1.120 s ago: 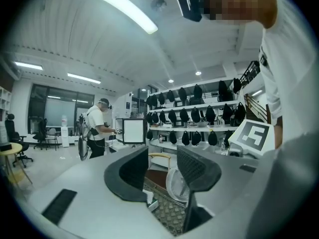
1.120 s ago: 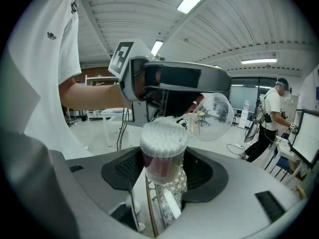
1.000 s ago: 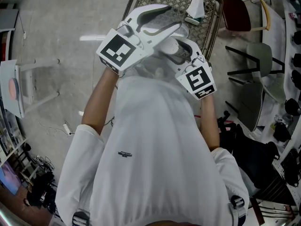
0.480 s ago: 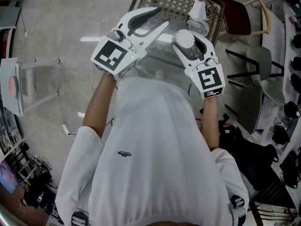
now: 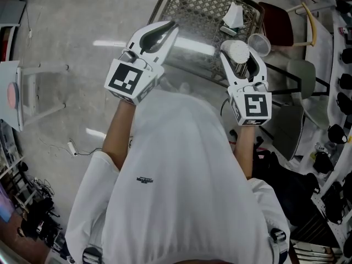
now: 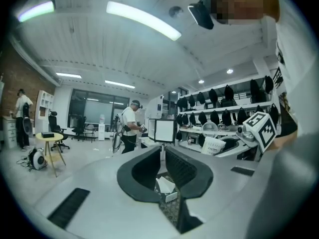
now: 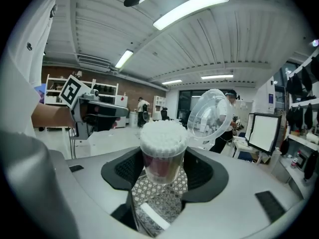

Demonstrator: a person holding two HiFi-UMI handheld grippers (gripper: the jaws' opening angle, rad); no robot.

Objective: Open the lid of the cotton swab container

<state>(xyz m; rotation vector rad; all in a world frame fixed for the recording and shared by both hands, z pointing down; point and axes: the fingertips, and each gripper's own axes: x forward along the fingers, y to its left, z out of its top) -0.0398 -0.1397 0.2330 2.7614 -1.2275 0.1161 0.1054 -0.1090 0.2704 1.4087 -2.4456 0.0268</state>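
- Cotton swab container: a second ago both grippers crowded over it at upper centre of the head view. Now they are well apart, and it sits at upper right of that view.
- The lid now stands swung open, tilted up at the container's right rim, exposing the packed white swab tips.
- The container is a clear round plastic cup; the lid is a clear domed disc.
- The right gripper has its ribbed dark pads pressed on the cup's sides, holding it upright above a metal mesh top.
- The left gripper, at upper left of the head view, has just been closing; its jaws are nearly together with nothing between them.
- Both bare forearms reach forward from white sleeves.
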